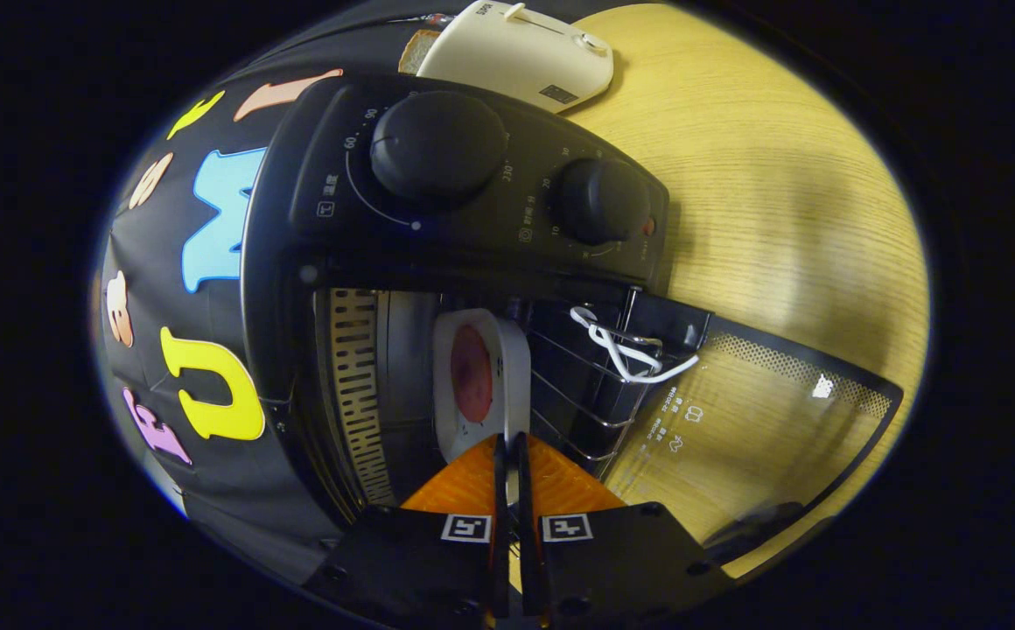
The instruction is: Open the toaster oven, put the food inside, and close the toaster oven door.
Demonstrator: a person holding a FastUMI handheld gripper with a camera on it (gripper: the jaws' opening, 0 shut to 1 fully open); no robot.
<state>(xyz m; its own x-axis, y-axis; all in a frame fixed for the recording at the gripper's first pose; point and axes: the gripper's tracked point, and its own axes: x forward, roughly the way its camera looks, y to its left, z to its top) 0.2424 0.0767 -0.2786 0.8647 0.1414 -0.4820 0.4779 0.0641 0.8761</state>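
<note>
Inside the black toaster oven [464, 201], on its wire rack [582, 394], sits a white rimmed plate [481, 376] carrying a round reddish piece of food [471, 374], just ahead of the claw [507, 459]. The view is rolled sideways, so the oven's two round black knobs [439, 144] sit above the cavity and the glass door [761, 420] lies folded open to the right, resting low over the pale wooden counter [770, 175].

The plate looks stiff, light and probably slippery at its glazed rim; any further nudging would best be done at that near rim, and gently, since it could slide on the wires. The food itself appears soft and is better left untouched.

The door, a rigid glass panel in a dark frame, will likely swing on its hinge with little effort; its far edge, where the handle seems to lie in shadow, looks the place to push or hook. A white cord [626, 350] is tied at the rack's corner near the hinge.

The claw's two fingers stand nearly together, a narrow slit between them, at the plate's near rim; whether they pinch it cannot be told. A cream-coloured appliance [521, 52] stands beyond the oven.
</note>
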